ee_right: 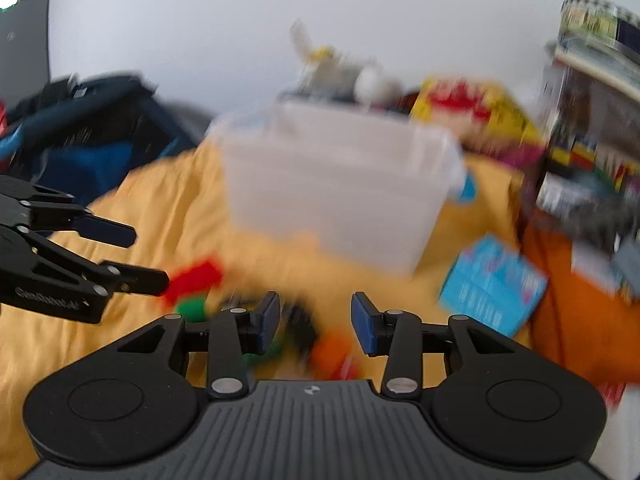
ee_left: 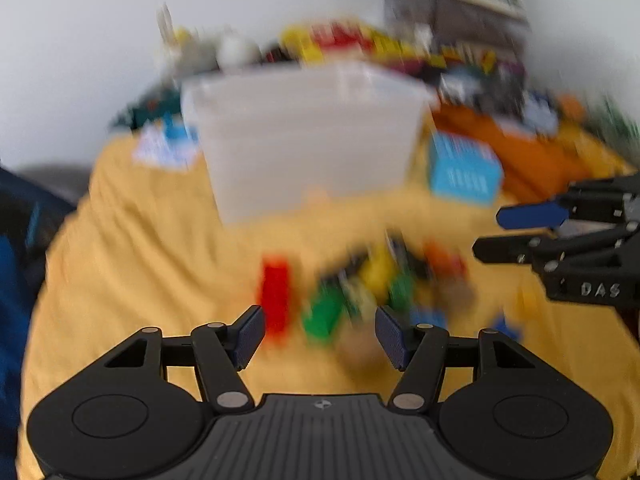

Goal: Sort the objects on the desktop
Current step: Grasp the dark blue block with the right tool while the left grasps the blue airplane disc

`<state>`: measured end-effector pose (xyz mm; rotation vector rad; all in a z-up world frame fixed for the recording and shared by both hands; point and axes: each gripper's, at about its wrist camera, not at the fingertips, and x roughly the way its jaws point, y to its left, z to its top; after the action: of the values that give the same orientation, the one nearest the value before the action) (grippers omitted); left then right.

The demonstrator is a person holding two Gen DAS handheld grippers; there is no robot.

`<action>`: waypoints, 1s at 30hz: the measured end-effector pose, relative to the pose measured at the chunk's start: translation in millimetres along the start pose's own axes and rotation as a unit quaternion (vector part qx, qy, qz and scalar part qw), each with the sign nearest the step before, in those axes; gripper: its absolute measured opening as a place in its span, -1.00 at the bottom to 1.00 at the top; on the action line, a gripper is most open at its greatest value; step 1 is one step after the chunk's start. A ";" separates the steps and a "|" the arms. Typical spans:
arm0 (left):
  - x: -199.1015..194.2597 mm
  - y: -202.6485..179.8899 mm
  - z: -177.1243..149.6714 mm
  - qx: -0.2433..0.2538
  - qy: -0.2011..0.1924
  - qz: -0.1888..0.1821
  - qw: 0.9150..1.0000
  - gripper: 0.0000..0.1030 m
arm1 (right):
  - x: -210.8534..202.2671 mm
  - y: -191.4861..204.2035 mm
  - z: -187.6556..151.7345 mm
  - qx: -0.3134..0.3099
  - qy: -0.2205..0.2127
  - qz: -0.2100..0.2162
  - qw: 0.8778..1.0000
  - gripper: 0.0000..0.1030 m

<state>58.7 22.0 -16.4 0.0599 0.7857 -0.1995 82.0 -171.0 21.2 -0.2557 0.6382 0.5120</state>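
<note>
Though blurred, "DAS" on the right tongs.

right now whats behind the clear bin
Behind the bin a blurred clutter shows over its rim: a yellow and red box and white things. Their lower parts are hidden by the frosted wall, and blur keeps me from naming them.

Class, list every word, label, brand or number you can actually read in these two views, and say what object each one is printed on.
"DAS": white letters on the black body of the right hand-held gripper, seen in the left wrist view.
Raised lettering on the black left hand-held gripper: too blurred to read.
Print on the light blue cardboard box: blurred, unreadable.
Print on the yellow and red box behind the translucent plastic bin: blurred, unreadable.
</note>
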 end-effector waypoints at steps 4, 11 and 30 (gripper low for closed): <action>3.5 -14.0 -32.6 0.021 0.035 -0.005 0.999 0.25 | -7.5 21.6 -39.4 -0.031 0.039 -0.008 0.999 -0.29; 13.1 -12.5 -44.4 0.012 0.055 0.012 0.998 0.23 | -2.5 25.8 -68.8 -0.026 0.069 -0.031 0.997 -0.29; 7.1 -19.8 -58.1 0.019 0.059 -0.027 0.998 -0.19 | 17.5 4.8 -78.7 0.042 0.098 -0.017 0.994 -0.31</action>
<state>19.1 9.0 -62.0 0.0876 0.9028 -0.2650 52.0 -190.2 -51.3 -0.2385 0.8430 0.4295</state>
